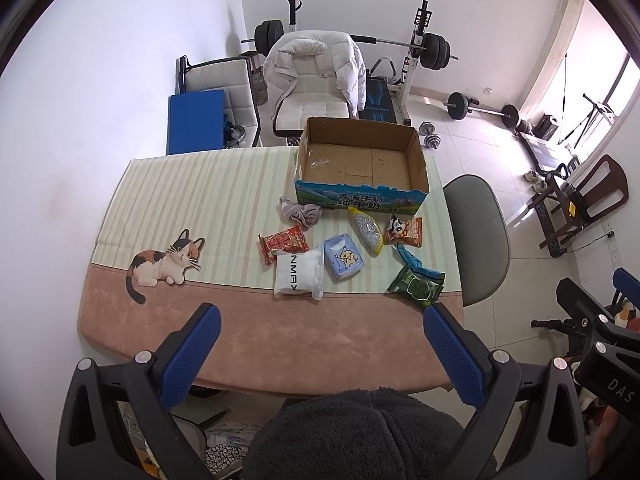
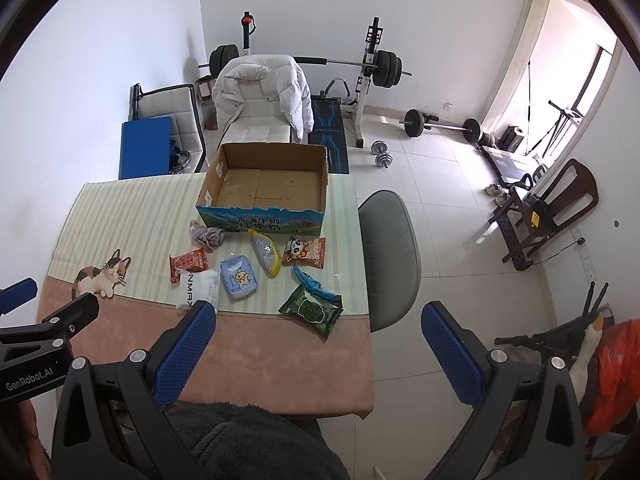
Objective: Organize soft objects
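Observation:
An open cardboard box stands empty at the table's far side. In front of it lie a grey cloth, a red snack pack, a white pack, a blue tissue pack, a yellow-tipped pouch, an orange snack bag, a blue wrapper and a green pack. My left gripper and right gripper are open, empty, high above the near table edge.
The table has a striped and pink cloth with a cat picture. A grey chair stands at its right side. A chair with a white jacket, a blue board and a barbell rack stand behind.

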### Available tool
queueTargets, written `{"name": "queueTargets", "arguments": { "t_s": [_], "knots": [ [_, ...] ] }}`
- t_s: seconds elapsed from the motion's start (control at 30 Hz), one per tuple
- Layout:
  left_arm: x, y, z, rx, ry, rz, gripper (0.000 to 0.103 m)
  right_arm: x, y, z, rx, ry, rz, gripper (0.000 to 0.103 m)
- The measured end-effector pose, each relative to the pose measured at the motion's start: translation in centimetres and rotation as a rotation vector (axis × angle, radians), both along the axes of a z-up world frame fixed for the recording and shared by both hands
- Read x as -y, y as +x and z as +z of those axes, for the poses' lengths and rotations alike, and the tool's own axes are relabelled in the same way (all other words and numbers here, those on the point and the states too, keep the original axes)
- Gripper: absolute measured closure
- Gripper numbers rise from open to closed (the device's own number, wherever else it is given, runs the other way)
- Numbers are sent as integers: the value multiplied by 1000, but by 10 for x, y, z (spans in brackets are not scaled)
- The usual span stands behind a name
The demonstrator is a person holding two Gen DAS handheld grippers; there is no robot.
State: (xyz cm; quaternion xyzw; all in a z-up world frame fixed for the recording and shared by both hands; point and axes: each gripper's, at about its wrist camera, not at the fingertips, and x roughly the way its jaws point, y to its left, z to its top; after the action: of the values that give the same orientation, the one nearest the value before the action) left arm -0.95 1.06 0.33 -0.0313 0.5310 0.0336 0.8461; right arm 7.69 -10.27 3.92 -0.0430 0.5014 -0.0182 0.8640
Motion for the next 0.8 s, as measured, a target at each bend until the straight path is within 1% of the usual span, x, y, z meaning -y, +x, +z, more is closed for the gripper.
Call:
{"name": "queueTargets", "arguments": {
  "t_s": [0.07,0.23,0.63,0.67,0.8],
  "knots": [
    [-1,0,0,0,0,2,0,7,-4,-1,1,3,2,0],
    [-1,0,5,5,6,5,0,5,-3,1,1,6,1,0],
    [-3,-2,5,16,7,11,0,1,2,-4,6,-4,5,0],
    [-3,-2,5,16,5,12,0,7,-3,-2,3,3,2,0],
    [-3,-1,6,17,5,12,0,7,-2,-2,5,-4,-3,0]
  ]
}}
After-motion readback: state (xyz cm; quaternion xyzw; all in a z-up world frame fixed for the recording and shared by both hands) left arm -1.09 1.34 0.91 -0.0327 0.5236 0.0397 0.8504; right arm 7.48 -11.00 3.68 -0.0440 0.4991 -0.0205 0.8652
